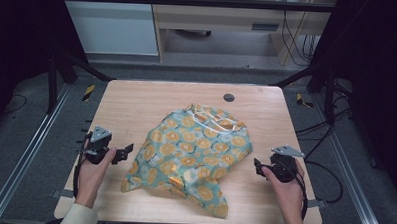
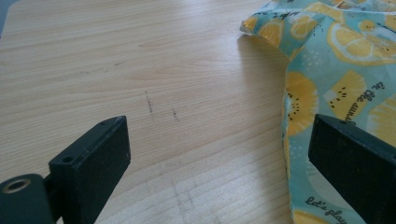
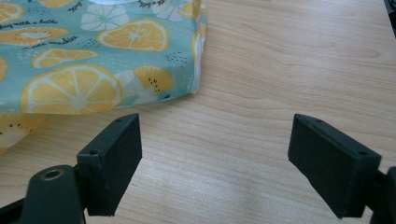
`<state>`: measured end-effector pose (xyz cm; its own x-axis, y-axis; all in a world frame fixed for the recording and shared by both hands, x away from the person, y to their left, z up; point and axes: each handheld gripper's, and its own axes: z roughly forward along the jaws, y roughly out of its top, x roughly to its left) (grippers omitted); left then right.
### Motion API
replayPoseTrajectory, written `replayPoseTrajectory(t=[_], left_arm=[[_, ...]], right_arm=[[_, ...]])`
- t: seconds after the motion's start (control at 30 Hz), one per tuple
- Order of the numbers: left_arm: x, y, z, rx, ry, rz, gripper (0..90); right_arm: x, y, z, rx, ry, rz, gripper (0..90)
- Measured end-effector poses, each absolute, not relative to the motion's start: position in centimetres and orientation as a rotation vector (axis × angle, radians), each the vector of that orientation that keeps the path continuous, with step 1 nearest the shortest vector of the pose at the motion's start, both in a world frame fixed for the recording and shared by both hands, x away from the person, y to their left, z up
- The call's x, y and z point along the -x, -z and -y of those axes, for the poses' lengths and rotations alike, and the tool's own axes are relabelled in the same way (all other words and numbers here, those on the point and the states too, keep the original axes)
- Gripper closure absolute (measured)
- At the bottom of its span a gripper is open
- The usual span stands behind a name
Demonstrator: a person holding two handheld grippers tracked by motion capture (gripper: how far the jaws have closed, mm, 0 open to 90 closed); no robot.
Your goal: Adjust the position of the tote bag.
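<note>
The lemon-print cloth bag (image 1: 192, 154) lies crumpled and flattened between the two tongs, on the wooden table (image 1: 132, 102), its pale handle (image 1: 211, 123) at the end farthest from both of them. It is spread loosely rather than folded, which leaves free edges on either flank for a pinch from each side at once.

The left gripper (image 1: 126, 152) sits just beside the bag's near-left edge, jaws spread wide and holding nothing; in the left gripper view the fabric (image 2: 336, 88) already reaches past the right-hand jaw, so this one looks lined up to close on that edge. The right gripper (image 1: 257, 166) rests near the opposite flank, jaws likewise spread and empty; in the right gripper view the bag's corner (image 3: 154, 84) lies ahead of and to the left of the jaws, apart from them, with bare wood between the pads.

Both hands (image 1: 94, 171) hold the tools low and level with the tabletop, probably so the lower jaw can slide under a thin layer of cloth. The likely work is smoothing or folding the bag
</note>
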<state>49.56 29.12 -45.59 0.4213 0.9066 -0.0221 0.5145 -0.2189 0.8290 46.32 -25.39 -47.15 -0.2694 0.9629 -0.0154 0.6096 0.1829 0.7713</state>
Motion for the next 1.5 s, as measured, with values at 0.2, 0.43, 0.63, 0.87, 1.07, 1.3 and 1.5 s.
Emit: replayPoseTrajectory(t=[0.2,0.43,0.63,0.87,1.07,1.3,1.5], left_arm=[[-49.5,45.6,-28.6,-1.898,-0.62,-1.186,5.3],[-49.5,45.6,-27.9,-1.934,-0.627,-1.152,5.3],[-49.4,45.6,-27.6,-1.948,-0.626,-1.138,5.2],[-49.2,45.5,-27.2,-1.945,-0.617,-1.131,5.5],[-49.1,45.5,-27.2,-1.949,-0.615,-1.131,5.6],[-49.0,45.5,-27.2,-1.958,-0.617,-1.13,5.7],[-49.1,45.6,-26.9,-1.972,-0.619,-1.124,5.7]], right_arm=[[-46.3,47.2,25.2,-1.465,-0.92,-1.977,17.8],[-46.4,47.2,25.1,-1.456,-0.93,-1.996,18.1],[-46.6,46.9,24.9,-1.459,-0.957,-1.999,18.7],[-48.4,45.7,24.0,-1.421,-0.993,-2.039,20.7],[-50.4,45.0,22.9,-1.377,-0.985,-2.084,22.4],[-53.8,44.6,22.1,-1.357,-0.921,-2.153,23.7],[-55.7,44.6,22.3,-1.376,-0.917,-2.187,19.4]])
